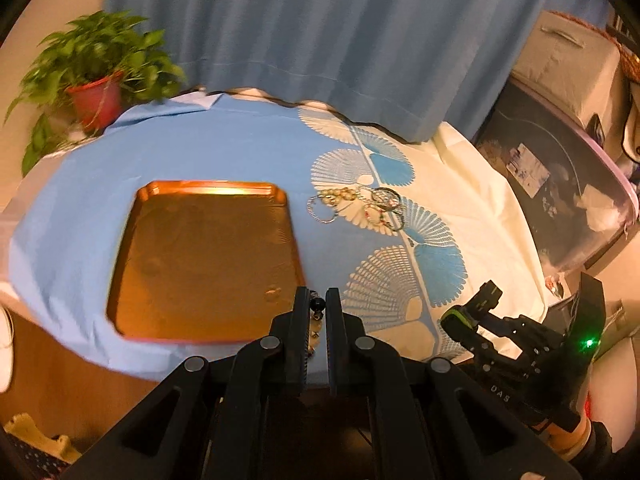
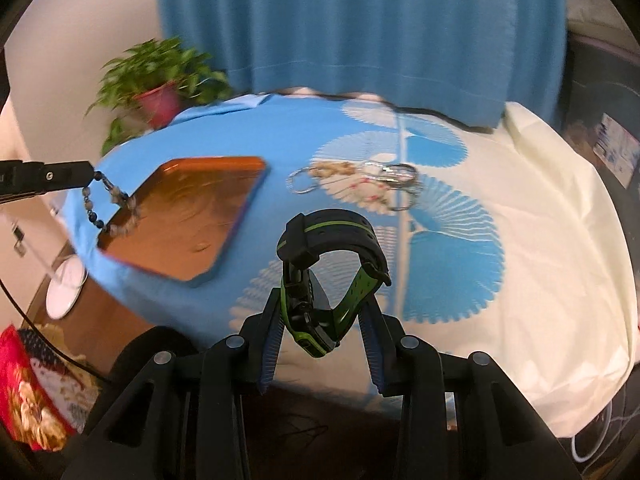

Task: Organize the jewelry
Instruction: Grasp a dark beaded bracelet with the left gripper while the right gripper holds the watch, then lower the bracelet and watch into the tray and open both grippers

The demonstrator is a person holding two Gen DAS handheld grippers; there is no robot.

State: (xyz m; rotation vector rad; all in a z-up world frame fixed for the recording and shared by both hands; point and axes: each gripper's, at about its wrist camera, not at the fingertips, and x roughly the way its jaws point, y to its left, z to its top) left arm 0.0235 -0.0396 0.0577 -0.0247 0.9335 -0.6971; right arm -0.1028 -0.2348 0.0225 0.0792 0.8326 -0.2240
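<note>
While your left tongs (image 1: 316, 312) pinch a beaded bracelet (image 2: 110, 210) dangling clear of the copper tray (image 1: 204, 256), your right tongs (image 2: 326, 320) grip the green-black watch (image 2: 332, 272) above the counter (image 2: 520, 240), apparently both tray-bound.

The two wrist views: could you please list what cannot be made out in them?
- Left wrist view: most of the beaded bracelet is hidden between the left gripper fingers.
- Right wrist view: the watch face is turned away, held in the right gripper.
- Both views: the jewelry pile is too small and tangled to count pieces.
- Both views: the potted plant is motion-blurred.
</note>
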